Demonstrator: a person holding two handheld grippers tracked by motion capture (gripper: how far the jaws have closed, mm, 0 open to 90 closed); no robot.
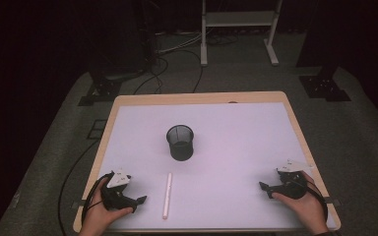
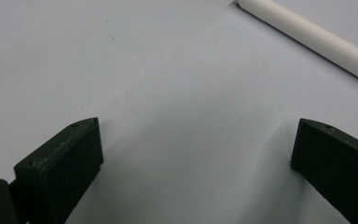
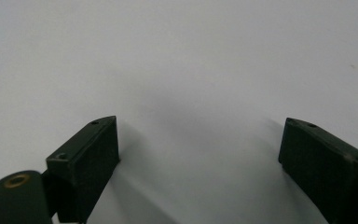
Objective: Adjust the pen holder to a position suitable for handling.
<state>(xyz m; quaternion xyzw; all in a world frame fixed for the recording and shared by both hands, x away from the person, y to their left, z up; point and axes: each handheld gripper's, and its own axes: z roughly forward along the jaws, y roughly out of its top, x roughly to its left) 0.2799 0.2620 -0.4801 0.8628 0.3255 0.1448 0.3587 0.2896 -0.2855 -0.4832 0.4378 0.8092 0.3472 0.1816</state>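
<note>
Two grippers rest low over a table (image 1: 128,101) covered by a pale sheet, each held in one of the person's hands at the near edge. From the high view, the left gripper (image 1: 141,200) sits near the near-left corner with its jaws pointing toward the middle of the table; the left hand (image 1: 101,211) wraps its body from behind. The right gripper (image 1: 263,187) sits near the near-right corner, jaws pointing inward, with the right hand (image 1: 302,204) around it. A white stick (image 1: 167,195) lies flat on the sheet just beside the left gripper, running roughly front to back, apart from the jaws. A black mesh cup (image 1: 180,142) stands upright near the middle of the table, beyond the far end of the stick and well apart from both grippers.

In the left gripper view, the two black jaws stand wide apart with bare sheet between them, and the stick crosses the upper right corner, untouched. In the right gripper view, the jaws likewise stand wide apart over bare sheet, holding nothing. Beyond the table, a dark floor with cables (image 1: 157,73) and a light metal frame (image 1: 238,29) is visible.
</note>
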